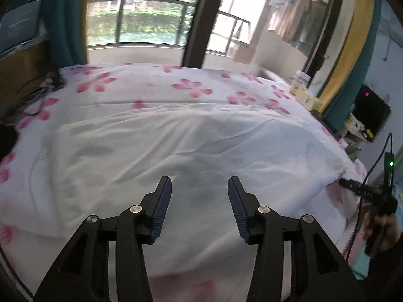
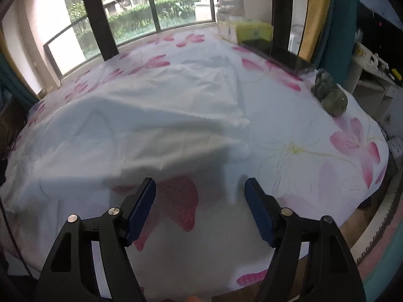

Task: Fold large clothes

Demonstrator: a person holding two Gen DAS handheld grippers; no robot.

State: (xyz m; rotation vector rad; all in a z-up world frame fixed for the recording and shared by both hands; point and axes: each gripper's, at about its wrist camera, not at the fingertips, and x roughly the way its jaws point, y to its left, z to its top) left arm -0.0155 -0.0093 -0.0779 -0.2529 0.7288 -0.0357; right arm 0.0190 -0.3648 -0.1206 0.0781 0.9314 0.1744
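Both tongs parted, white garment (image 1: 191,146) seemingly released

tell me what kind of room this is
Most likely a bedroom at home: a bed under a pink-flowered sheet, a glass door onto a railed balcony, and a white garment spread out for folding.

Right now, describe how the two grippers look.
Both look alike. The left gripper and right gripper have black angular plastic linkage arms with round silver pivot pins. Each finger ends in a flat, ribbed dark-blue pad. In the left view, the right tool carries a dark cable and a small unit with a green light.
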